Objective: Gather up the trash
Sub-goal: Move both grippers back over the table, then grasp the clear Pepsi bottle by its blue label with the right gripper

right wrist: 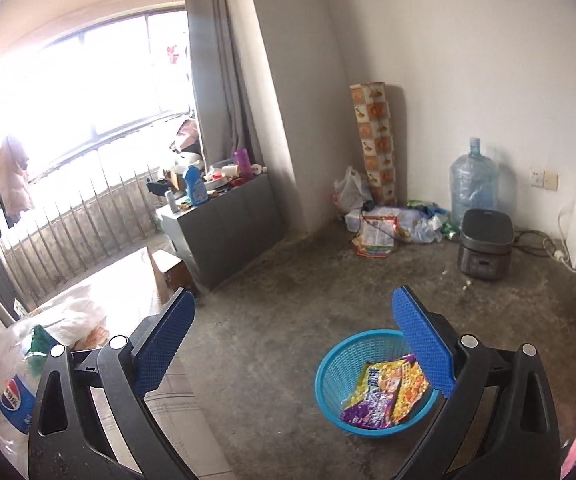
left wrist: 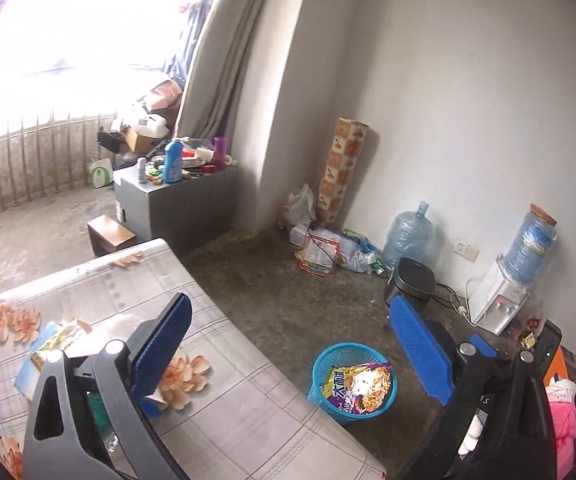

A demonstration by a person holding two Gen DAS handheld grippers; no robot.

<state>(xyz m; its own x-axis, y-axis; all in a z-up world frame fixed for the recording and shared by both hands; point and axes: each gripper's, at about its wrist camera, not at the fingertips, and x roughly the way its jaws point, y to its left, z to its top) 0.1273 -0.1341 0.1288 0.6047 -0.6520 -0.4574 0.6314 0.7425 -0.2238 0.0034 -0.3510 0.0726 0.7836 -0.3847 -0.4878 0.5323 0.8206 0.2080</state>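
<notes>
A blue plastic basket point(left wrist: 320, 376) stands on the concrete floor beside the table, with a purple and yellow snack wrapper point(left wrist: 357, 388) lying in it. My left gripper point(left wrist: 291, 342) hangs open above the table edge and the basket, nothing between its blue pads. In the right wrist view the same basket point(right wrist: 333, 364) and wrapper point(right wrist: 383, 398) sit low and right of centre. My right gripper point(right wrist: 293, 338) is open above the floor and empty. On the flowered tablecloth point(left wrist: 224, 412) lie a printed packet point(left wrist: 54, 344) and a white tissue point(left wrist: 118, 322). A crushed Pepsi bottle point(right wrist: 12, 398) lies at the far left.
A litter pile point(left wrist: 327, 250), a rolled mat point(left wrist: 341, 172) and a water jug point(left wrist: 407, 236) fill the corner. A black rice cooker point(left wrist: 409, 280) and a water dispenser point(left wrist: 501, 300) stand along the wall. A cluttered grey cabinet point(left wrist: 176, 204) is by the curtain.
</notes>
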